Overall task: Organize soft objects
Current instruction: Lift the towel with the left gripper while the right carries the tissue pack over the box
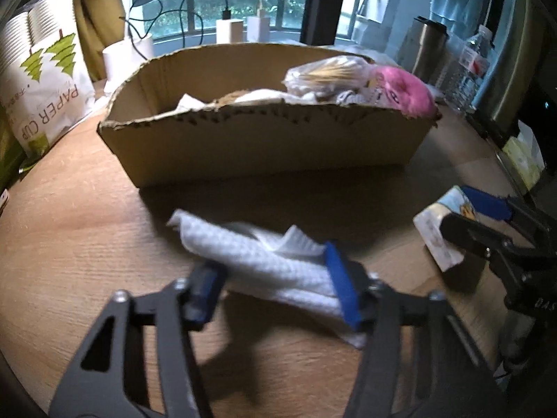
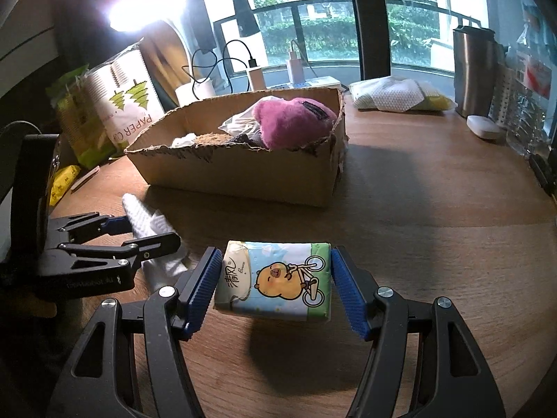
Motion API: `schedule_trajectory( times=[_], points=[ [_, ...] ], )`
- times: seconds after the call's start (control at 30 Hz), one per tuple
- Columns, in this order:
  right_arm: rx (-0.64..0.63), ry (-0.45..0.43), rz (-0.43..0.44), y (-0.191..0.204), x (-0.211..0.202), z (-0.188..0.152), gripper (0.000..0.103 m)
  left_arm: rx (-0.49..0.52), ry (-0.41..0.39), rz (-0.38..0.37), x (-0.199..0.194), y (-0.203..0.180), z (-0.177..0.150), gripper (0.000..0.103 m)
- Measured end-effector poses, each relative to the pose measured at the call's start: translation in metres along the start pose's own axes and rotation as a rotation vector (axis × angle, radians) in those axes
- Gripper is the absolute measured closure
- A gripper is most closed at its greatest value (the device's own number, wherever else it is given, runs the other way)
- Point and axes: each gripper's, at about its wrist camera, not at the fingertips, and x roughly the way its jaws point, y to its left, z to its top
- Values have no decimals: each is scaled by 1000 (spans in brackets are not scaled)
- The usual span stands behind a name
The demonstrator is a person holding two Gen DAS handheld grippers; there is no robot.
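Cardboard box (image 2: 243, 170): straight ahead of both pairs of jaws, well beyond the fingertips, open-topped, already holding a pink plush toy (image 2: 292, 122) and other soft items; target for both loads, by judgement. White cloth (image 1: 264, 261): folded, long axis running from between the jaws of the left gripper (image 1: 278, 292) forward and leftward, free end trailing ahead of the tips toward the box's near wall; jaws clamped across its near end. Tissue pack (image 2: 275, 278): squarely between the jaws of the right gripper (image 2: 275, 289), long axis spanning pad to pad, printed face up, underside apparently clear of the wooden table (image 2: 435, 230) given the shadow beneath; left pad pressed to the pack, right pad just at its edge, so gripped or nearly so. Right gripper just beside and to the right of the left one; neither clearly nearer the box. Coming move, by judgement: forward and up over the near wall, then release.
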Motion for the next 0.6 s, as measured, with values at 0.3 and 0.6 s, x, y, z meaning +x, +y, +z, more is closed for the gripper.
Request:
schedule_trajectory(
  times=[0.3,0.6],
  points=[
    [-14,-11,-2,9,-6,1,35,35,-27,-42,-17,-5,-7,83],
    [-36,-32,-2,21,-17,5,35,37,-95,-55,-45,-1,-5,88]
  ],
)
